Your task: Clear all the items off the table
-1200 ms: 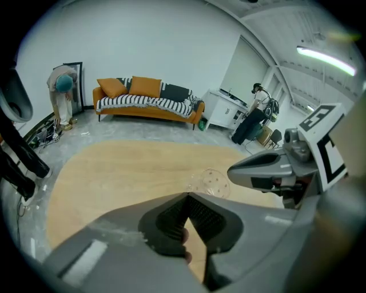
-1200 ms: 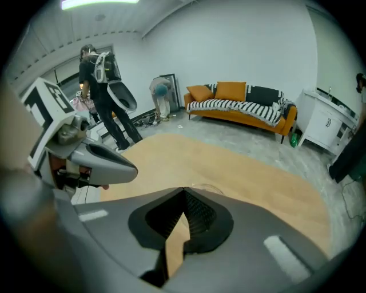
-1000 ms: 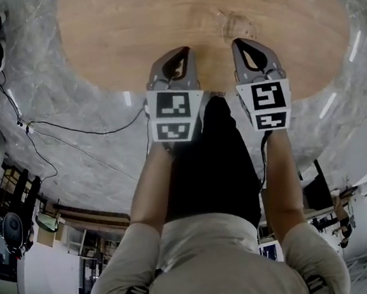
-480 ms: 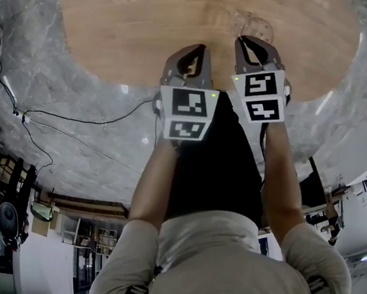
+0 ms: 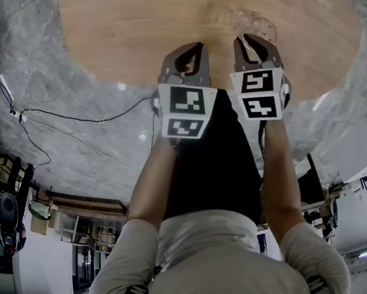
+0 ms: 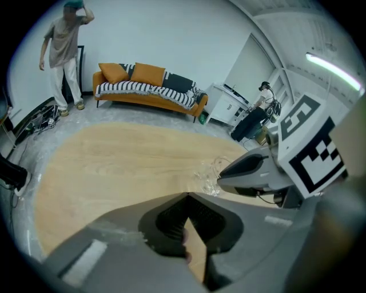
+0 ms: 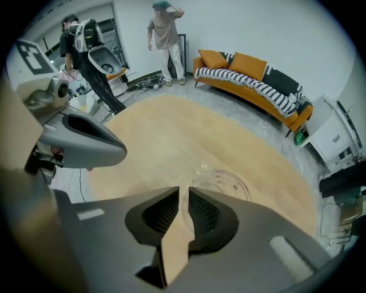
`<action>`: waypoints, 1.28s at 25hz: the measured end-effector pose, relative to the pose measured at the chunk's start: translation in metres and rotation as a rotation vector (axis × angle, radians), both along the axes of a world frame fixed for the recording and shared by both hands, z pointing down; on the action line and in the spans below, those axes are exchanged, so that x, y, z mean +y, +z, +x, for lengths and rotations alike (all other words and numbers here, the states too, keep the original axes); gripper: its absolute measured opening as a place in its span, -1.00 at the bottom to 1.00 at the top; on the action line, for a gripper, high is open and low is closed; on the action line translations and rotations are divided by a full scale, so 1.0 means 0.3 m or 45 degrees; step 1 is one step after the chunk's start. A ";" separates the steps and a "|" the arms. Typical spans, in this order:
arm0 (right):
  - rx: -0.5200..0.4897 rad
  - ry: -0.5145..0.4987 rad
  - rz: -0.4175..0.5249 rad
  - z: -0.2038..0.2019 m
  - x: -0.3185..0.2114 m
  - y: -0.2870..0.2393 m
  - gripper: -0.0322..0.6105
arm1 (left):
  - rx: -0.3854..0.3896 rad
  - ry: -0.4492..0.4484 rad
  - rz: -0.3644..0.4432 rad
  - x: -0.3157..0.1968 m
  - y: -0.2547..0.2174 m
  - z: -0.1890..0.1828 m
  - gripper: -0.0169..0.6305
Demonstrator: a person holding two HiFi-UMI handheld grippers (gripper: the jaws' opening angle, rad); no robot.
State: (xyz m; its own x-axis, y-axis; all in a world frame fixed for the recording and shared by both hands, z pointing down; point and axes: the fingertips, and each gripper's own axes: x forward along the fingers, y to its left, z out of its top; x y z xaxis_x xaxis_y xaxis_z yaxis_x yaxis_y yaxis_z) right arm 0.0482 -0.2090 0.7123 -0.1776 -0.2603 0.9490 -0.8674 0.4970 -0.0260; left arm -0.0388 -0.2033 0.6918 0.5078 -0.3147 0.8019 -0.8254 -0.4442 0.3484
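Jaws first: the left gripper (image 6: 187, 196) has its jaws pressed together at the tips with nothing between them, just wood grain showing through the cutout lower down. The right gripper (image 7: 183, 191) has its jaws down to a thin slit, and the near rim of the clear dish (image 7: 222, 184) runs right into that slit, so it looks pinched on the rim (it's see-through plastic or glass, so the edge is honestly hard to trace). The dish is a shallow round thing sitting on the wooden table (image 7: 171, 134), toward the near edge on the person's right side, and it's the only item I can see on the tabletop. In the head view both grippers are side by side over the near edge of the table, the left one just beside the right and not touching the dish. The table is a big oval on a grey marble floor (image 5: 44, 80), with a black cable (image 5: 82, 121) trailing across the floor to the left. Further back there's an orange sofa (image 6: 143, 86) with a striped blanket against the white wall, and a person (image 6: 66, 51) standing near it.
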 end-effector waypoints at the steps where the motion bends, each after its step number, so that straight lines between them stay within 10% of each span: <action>1: 0.021 -0.023 0.001 0.003 0.002 0.004 -0.72 | 0.001 0.000 -0.001 0.002 0.001 0.000 -0.89; 32: 0.377 -0.632 -0.022 0.023 0.012 0.133 -0.67 | -0.016 -0.013 -0.049 0.021 0.048 -0.029 -0.89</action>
